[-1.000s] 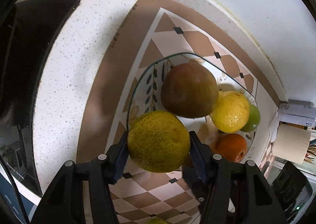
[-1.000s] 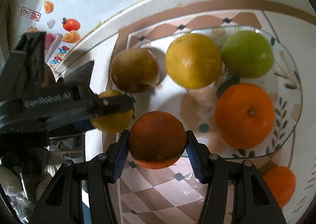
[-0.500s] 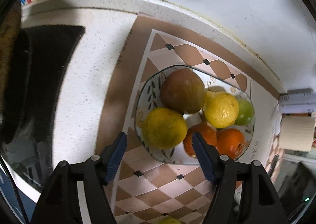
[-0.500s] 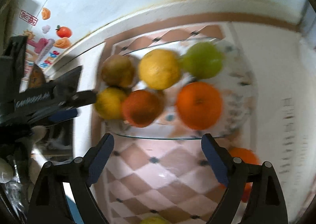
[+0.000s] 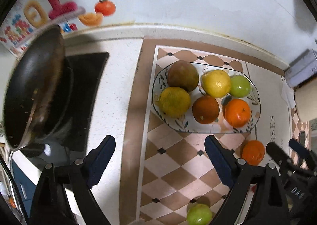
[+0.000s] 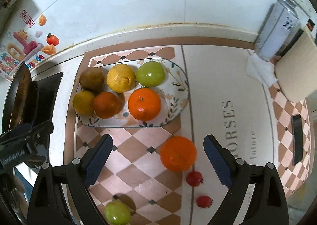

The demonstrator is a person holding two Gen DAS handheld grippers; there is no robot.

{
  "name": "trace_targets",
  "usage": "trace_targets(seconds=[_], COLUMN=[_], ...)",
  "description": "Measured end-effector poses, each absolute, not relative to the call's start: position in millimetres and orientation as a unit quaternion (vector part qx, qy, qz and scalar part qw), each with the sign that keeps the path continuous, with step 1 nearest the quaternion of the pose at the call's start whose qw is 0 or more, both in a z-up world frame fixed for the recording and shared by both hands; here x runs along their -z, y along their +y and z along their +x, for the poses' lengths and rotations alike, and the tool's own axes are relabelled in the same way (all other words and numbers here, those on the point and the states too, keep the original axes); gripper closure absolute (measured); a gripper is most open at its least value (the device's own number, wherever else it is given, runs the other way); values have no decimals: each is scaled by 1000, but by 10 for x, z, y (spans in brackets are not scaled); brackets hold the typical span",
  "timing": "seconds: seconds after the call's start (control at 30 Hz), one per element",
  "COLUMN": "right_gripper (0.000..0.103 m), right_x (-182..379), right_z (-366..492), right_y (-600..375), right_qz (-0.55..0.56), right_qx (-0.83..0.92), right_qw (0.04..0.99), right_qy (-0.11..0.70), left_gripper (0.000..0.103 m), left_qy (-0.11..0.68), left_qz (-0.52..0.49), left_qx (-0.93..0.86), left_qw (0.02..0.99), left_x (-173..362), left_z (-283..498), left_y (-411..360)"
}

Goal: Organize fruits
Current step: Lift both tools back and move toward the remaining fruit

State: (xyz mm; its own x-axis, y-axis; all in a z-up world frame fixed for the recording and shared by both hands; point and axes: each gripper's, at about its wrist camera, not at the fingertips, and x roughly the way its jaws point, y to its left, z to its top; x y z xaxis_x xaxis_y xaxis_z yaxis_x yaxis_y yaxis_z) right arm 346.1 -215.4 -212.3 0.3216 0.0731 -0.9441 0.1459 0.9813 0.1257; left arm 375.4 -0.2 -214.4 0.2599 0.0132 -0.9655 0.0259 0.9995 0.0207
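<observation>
A glass plate on the checkered mat holds several fruits: a brown one, a lemon, a green apple, an orange, a dark orange and a yellow-green citrus. My left gripper is open and empty, drawn back from the plate. My right gripper is open and empty, with a loose orange between its fingers' line. A green apple and two small red fruits lie on the mat nearer me.
A dark pan sits on a black stovetop at the left. A paper roll and a grey box stand at the right by the wall. A black object lies at the far right.
Both grippers opened, left the yellow-green citrus and the dark orange on the plate, and pulled back toward me.
</observation>
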Motion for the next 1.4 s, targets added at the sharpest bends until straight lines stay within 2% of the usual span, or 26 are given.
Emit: trace_targets(seconds=[0.77,1.1,1.4], right_gripper=[8,8,8], right_x=[759,578,658], right_z=[2096,1802,1854], right_y=[-2264,-2299,-2418], right_qz=[75,82,111], right_qx=[35,36,29], right_qw=[883,891,886], right_qy=[462,444,450], left_gripper=[11,11,11], left_qy=[475,458,462], left_qz=[32,33,37], left_qx=[34,50,52], left_qw=[879,887,884], left_x=[932,772,824], left_z=[2488,2212,2213], left_y=[-262,-358,-430])
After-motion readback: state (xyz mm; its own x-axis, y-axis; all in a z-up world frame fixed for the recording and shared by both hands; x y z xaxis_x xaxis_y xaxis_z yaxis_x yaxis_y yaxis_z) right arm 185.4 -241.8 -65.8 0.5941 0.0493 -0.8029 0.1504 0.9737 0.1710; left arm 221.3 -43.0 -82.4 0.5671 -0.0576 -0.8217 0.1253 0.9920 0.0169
